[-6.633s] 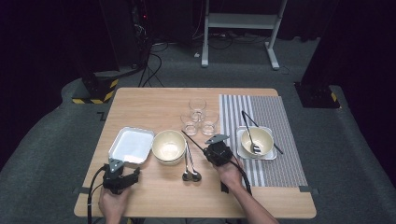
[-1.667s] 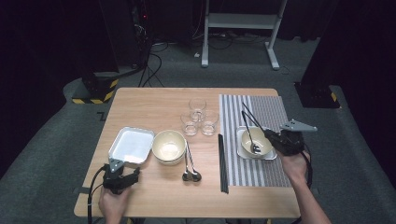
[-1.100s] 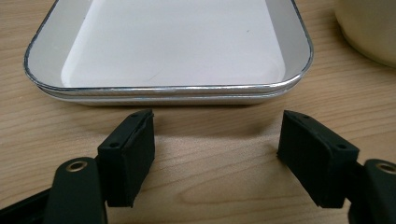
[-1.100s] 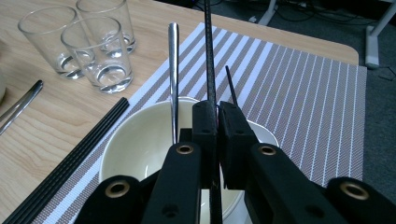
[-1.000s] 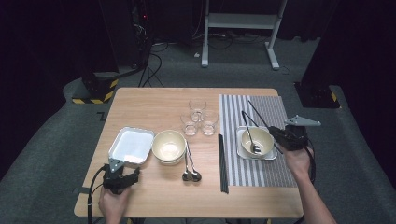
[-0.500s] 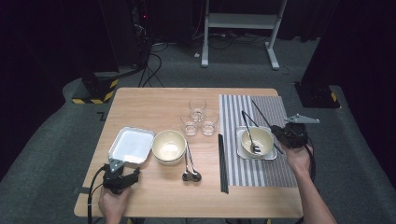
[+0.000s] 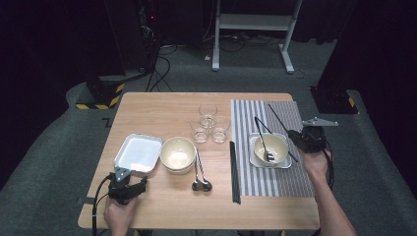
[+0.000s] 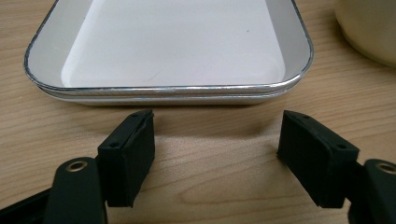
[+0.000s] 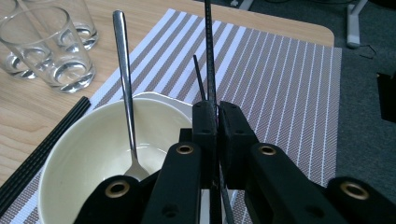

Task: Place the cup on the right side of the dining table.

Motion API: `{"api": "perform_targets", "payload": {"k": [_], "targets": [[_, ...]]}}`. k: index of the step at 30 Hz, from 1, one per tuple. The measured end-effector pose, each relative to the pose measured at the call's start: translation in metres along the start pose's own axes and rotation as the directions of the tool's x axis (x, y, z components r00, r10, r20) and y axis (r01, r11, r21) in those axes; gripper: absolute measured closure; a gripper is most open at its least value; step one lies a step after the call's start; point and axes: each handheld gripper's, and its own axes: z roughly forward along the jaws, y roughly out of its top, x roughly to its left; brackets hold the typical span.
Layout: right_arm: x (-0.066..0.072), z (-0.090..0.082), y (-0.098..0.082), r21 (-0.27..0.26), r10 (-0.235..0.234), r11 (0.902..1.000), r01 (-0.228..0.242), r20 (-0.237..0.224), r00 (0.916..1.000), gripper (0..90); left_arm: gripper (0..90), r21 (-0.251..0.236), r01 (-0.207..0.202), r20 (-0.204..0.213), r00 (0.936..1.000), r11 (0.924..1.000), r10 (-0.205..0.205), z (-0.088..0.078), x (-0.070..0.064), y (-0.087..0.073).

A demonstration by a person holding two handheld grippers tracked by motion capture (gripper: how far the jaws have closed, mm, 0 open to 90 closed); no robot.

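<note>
My right gripper (image 7: 295, 138) (image 9: 217, 112) hovers over the striped placemat (image 7: 290, 113) just right of a cream bowl (image 7: 275, 147) (image 9: 88, 154). It is shut on thin black chopsticks (image 7: 276, 115) (image 9: 208, 51) that point away toward the mat's far edge. A metal spoon (image 7: 262, 140) (image 9: 125, 79) leans in that bowl, which sits on a square white plate (image 7: 253, 160). My left gripper (image 7: 132, 181) (image 8: 217, 144) rests open on the wood. It faces the near rim of a white tray (image 7: 139, 152) (image 8: 177, 91) with nothing between its jaws.
A second cream bowl (image 7: 178, 154) stands mid-table with two spoons (image 7: 199, 172) beside it. Three glasses (image 7: 209, 123) (image 9: 51, 51) cluster behind them. Another pair of black chopsticks (image 7: 234, 172) (image 9: 42, 144) lies along the mat's left edge. The table's right edge is close to my right hand.
My right gripper has gone from the table's middle to the right side of the bowl and now holds the chopsticks there; over the last second it barely shifted. The left gripper kept still.
</note>
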Motion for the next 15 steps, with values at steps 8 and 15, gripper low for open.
{"api": "perform_targets", "payload": {"k": [8,15], "targets": [[-0.0039,0.0023,0.0039,0.005,-0.010,0.9999,0.010,0.002,1.0000,86.1,27.2,0.001,0.000,0.000,1.0000,1.0000,0.000,0.0000,0.0000,0.0000],[-0.0061,0.0022,0.0102,0.012,-0.018,0.9998,0.018,0.007,0.9998,86.1,27.2,0.000,0.000,0.000,1.0000,1.0000,0.000,0.0000,0.0000,0.0000]]}}
